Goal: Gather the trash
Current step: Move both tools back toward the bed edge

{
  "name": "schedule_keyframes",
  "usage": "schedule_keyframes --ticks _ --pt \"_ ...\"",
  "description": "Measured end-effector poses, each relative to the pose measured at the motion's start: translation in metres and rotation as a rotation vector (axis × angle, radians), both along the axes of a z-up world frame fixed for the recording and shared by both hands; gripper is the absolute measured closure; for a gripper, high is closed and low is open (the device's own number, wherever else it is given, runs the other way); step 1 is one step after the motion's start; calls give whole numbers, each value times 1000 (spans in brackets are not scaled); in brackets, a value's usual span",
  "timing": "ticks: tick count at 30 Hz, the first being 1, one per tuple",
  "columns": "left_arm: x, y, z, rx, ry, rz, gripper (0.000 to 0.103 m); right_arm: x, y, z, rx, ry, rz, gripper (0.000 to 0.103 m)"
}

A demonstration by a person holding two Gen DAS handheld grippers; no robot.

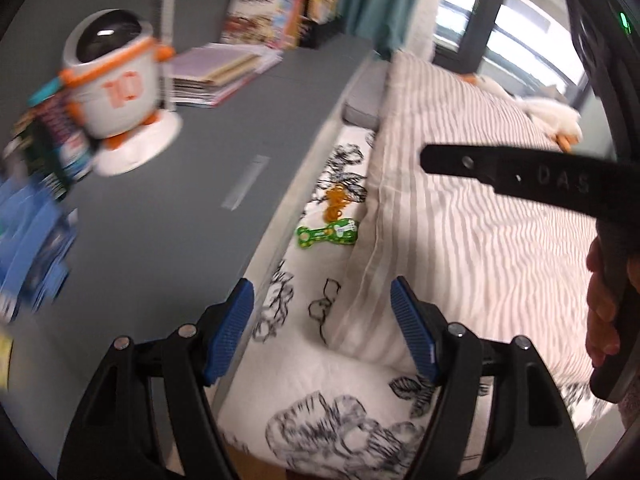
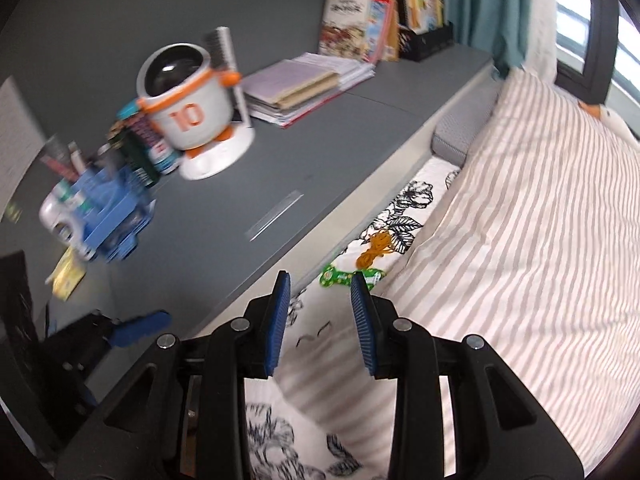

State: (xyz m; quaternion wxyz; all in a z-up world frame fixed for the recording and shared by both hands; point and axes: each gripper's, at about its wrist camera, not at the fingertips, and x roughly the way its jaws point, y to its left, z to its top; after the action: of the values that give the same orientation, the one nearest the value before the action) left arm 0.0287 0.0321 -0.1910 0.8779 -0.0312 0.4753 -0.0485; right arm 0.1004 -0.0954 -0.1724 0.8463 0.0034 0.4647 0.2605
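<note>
A green wrapper [image 1: 326, 235] lies on the white floral sheet [image 1: 320, 364] between the grey shelf and the striped duvet. An orange tangle of string [image 1: 338, 200] lies just beyond it. My left gripper [image 1: 322, 300] is open and empty, above the sheet, short of the wrapper. My right gripper [image 2: 320, 284] is open and empty, its fingertips close over the green wrapper [image 2: 344, 277], with the orange string [image 2: 376, 249] just past it. The right gripper's body also shows at the right of the left wrist view [image 1: 520, 176]. A clear strip [image 1: 245, 182] lies on the shelf.
The grey shelf [image 2: 224, 224] carries a white and orange robot toy [image 2: 192, 116], stacked books [image 2: 304, 84], upright books [image 2: 372, 20], a blue organiser [image 2: 108, 216] and a yellow note [image 2: 68, 274]. The striped duvet [image 2: 540, 220] covers the bed at right. A window is behind.
</note>
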Motion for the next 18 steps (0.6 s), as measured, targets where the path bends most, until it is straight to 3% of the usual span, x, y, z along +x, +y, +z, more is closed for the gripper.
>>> schedule_keyframes --ticks 9,18 --pt "65 -6 -57 61 -28 -248 32 54 18 -54 -39 53 -69 73" --pt "105 -18 -106 100 -34 -422 37 90 22 -95 -66 90 -77 73"
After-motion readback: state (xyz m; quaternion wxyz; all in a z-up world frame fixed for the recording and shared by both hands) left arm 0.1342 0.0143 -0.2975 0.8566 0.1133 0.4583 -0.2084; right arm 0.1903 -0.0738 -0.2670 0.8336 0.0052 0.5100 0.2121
